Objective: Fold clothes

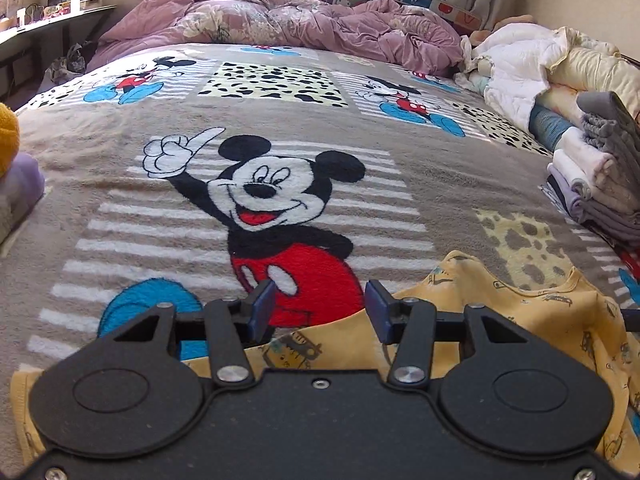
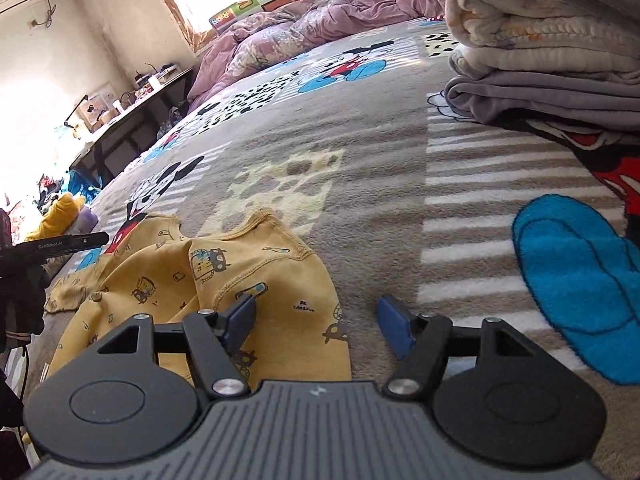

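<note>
A small yellow garment (image 1: 532, 320) printed with little cars lies crumpled on the cartoon-mouse blanket (image 1: 120, 152). In the left wrist view it spreads under and to the right of my left gripper (image 1: 320, 310), which is open with nothing between its blue pads. In the right wrist view the yellow garment (image 2: 248, 280) lies at lower left, its neckline edge raised. My right gripper (image 2: 316, 320) is open just above the garment's right edge, its left pad over the cloth and its right pad over the blanket (image 2: 360, 160). The left gripper's black body (image 2: 52, 246) shows at the far left.
A stack of folded clothes (image 1: 596, 176) stands at the bed's right side, close to my right gripper as a folded stack (image 2: 552, 52). A rumpled purple duvet (image 1: 280, 20) fills the far end. White and cream bedding (image 1: 532, 64) is piled at far right. A cluttered desk (image 2: 120, 120) stands left of the bed.
</note>
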Available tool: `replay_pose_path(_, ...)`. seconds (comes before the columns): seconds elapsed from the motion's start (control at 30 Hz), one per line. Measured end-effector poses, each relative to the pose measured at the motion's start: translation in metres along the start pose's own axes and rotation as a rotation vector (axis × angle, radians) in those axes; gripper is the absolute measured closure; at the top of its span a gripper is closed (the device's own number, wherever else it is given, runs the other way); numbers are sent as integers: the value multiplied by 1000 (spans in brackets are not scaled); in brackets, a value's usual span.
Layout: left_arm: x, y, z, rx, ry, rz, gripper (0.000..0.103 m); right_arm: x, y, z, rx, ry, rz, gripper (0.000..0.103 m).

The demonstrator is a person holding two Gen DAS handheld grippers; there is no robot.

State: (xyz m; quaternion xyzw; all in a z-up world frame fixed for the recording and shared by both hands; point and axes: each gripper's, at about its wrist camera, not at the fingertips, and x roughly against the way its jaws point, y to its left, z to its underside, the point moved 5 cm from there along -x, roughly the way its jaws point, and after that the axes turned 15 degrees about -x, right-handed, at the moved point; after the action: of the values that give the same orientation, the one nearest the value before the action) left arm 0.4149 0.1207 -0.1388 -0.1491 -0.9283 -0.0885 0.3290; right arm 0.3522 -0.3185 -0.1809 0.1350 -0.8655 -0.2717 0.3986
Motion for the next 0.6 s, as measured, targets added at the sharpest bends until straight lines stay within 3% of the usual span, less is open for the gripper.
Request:
replay_pose_path(0.1, -9, -7, 8, -60, 52, -6, 58, -10, 13, -3, 60, 36, 24, 44)
replay_pose_path(0.13, -13, -14, 10, -89, 62, -5, 65, -10, 16, -5, 67, 27, 33, 61)
replay_pose_path(0.17, -17, -20, 12, -119, 71, -4, 80, -9, 19, -8, 71, 14, 41, 79)
replay_pose_path(0.23, -16, -28, 11, -169, 59, -17, 101, -6, 24, -14, 78, -12, 57, 94)
replay_pose_path(0.4, 3, -5, 2, -67, -13, -75, 101, -1, 36, -29, 97, -77, 98, 98)
replay_pose_path(0.5, 1, 2, 5, -35, -11, -84, 101, -6, 37, -37, 85, -77, 110, 98)
replay_pose_path(0.6, -11, -2, 12, -61, 45, -76, 101, -17, 32, -46, 58, -53, 115, 97)
